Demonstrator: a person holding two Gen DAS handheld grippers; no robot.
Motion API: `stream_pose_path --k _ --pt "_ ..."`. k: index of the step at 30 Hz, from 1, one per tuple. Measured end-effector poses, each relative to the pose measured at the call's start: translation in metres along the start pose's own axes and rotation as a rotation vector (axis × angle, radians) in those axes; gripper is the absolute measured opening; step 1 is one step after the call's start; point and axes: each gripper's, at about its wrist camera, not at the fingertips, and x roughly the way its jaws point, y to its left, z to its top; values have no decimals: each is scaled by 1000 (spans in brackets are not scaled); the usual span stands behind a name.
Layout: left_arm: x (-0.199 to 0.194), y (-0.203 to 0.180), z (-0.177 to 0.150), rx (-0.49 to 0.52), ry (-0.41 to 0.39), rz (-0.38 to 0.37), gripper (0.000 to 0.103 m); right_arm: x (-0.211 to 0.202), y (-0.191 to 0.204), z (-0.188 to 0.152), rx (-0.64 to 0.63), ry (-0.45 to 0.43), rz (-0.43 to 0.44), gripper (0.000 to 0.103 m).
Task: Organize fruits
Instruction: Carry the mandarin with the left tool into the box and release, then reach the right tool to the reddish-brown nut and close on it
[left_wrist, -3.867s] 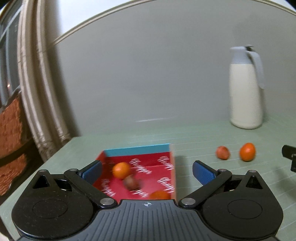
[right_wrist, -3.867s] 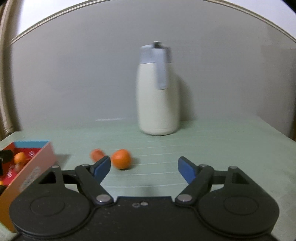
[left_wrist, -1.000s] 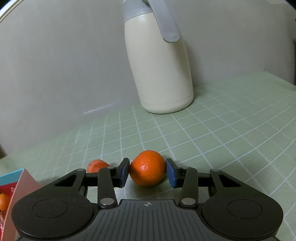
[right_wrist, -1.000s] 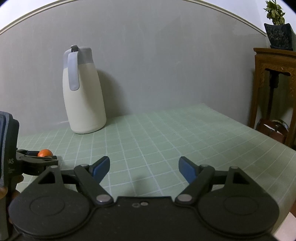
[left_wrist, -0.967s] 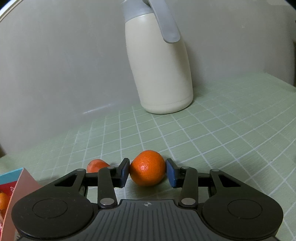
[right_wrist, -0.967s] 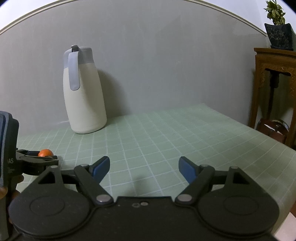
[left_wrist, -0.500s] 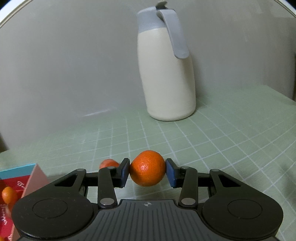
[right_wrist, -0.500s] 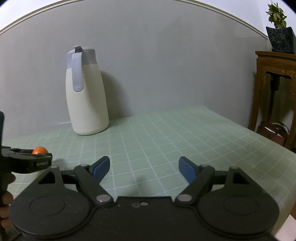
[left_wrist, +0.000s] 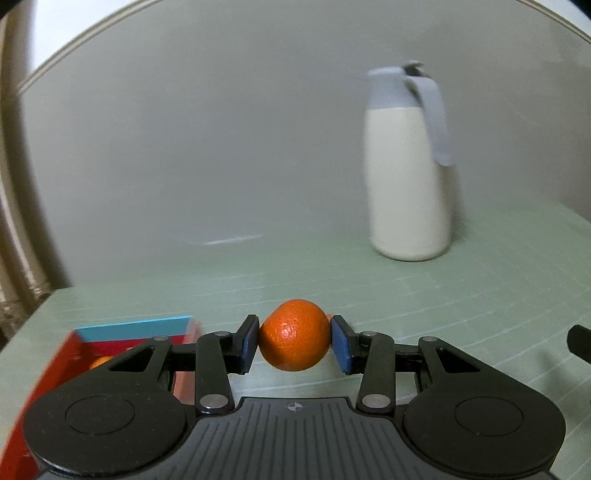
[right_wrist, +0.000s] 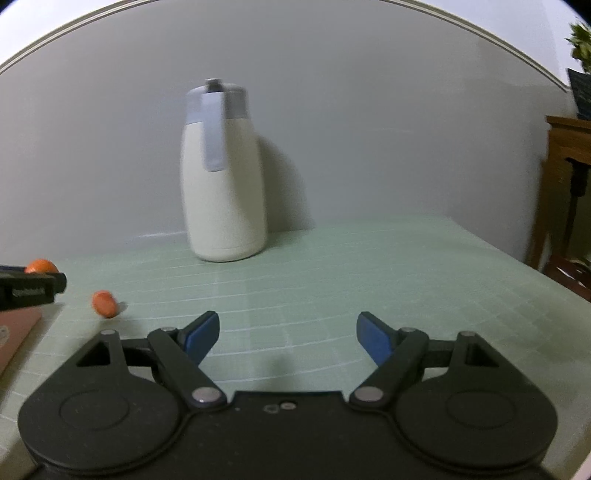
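orange mandarin (left_wrist: 294, 335) clamped in level left tongs (left_wrist: 294, 345).

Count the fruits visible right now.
3. One orange clamped in the left hand-held gripper; a small one loose on the table; one partly visible inside the red box. The box may hide more.

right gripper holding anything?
No. The right gripper has its jaws spread wide with only bare green tablecloth between them.
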Motion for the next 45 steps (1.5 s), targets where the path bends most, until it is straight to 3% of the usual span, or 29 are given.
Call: stream_pose_path --k 11,25,35,45 --pt "-18 71 -12 -56 5 138 42 3 47 0 -65 8 98 81" --pt "2 149 -51 -132 116 310 42 2 94 -3 -135 12 195 81" --pt "20 167 -67 -183 207 303 42 6 123 -6 -175 15 245 81" --pt "22 172 -67 -202 232 295 42 7 137 -7 -185 15 281 81"
